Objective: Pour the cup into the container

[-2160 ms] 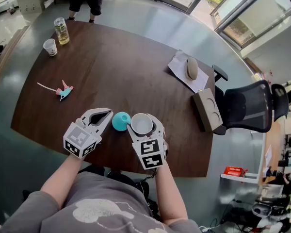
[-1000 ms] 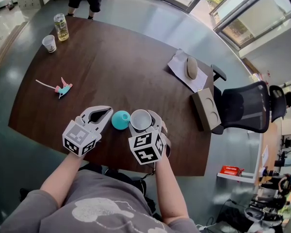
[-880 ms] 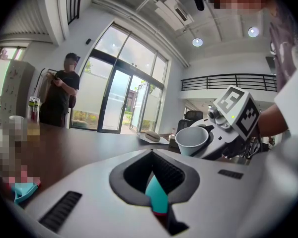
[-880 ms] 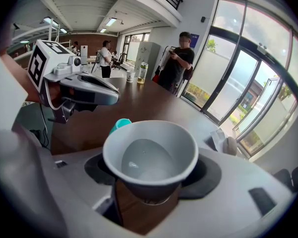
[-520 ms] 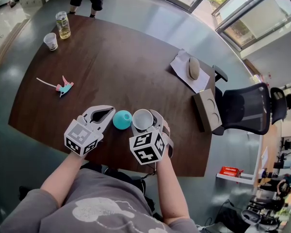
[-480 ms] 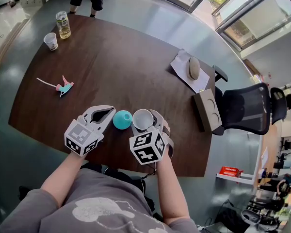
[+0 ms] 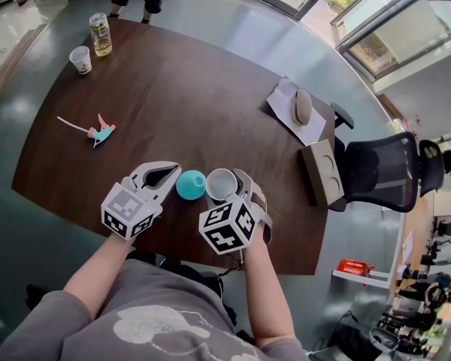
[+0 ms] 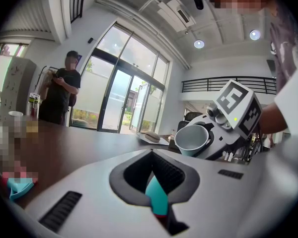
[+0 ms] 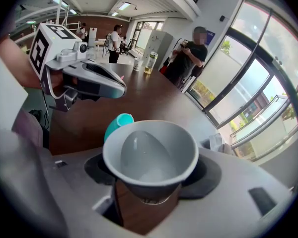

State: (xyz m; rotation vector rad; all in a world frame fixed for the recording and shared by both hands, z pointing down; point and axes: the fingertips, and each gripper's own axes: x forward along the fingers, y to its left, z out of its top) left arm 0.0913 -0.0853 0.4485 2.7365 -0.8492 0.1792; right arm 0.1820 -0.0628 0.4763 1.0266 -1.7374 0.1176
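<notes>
Surface: dark brown, rounded corners.
Cup: white, clasped in the right hand-held gripper at the near edge.
Container: teal, just left of the cup.
Left hand-held gripper: jaw tips together, just beside the container.
Far corner: bottle, paper cup.
Left side: pink-and-teal toy.
Right edge: box, office chair.

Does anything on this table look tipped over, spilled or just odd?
Nothing spilled. The teal container beside the cup looks tipped: from above it shows a rounded side, no open mouth, odd for pouring into.
</notes>
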